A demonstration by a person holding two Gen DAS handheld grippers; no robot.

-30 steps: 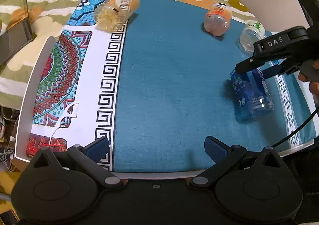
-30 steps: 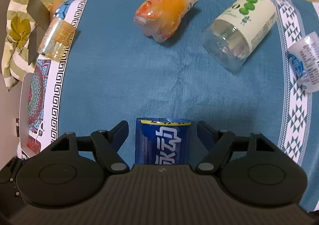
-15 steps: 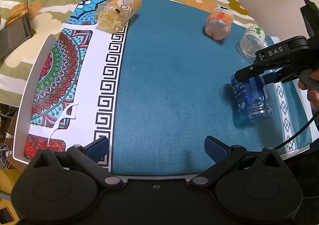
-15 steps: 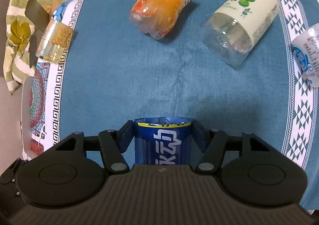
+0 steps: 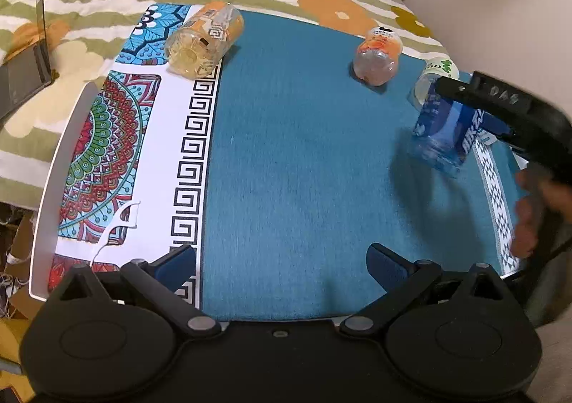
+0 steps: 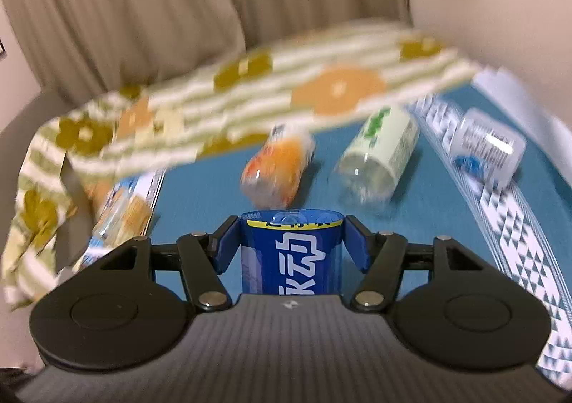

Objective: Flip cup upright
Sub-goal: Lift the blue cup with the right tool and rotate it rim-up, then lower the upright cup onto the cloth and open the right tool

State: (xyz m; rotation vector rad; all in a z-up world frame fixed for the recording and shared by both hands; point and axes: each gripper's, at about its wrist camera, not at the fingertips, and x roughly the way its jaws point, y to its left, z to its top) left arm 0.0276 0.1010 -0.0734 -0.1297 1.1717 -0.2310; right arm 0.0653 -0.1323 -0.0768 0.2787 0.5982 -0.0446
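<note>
At the bottom of the right wrist view, the right gripper is closed on the blue bottle, its blue pads pressed against both sides of the body. The bottle's long axis runs straight away from the camera, its clear base facing forward toward the upper part of the frame. In the left wrist view, this bottle hangs tilted above the blue cloth at right of the frame, off the tabletop (its shadow falls below it), base pointing lower left.

The left gripper sits at the bottom edge, fingers spread wide with nothing between them.

Farther off lie three bottles on their sides: an orange-labelled one, a green-labelled one, and a yellowish one at upper left; all look empty.
</note>
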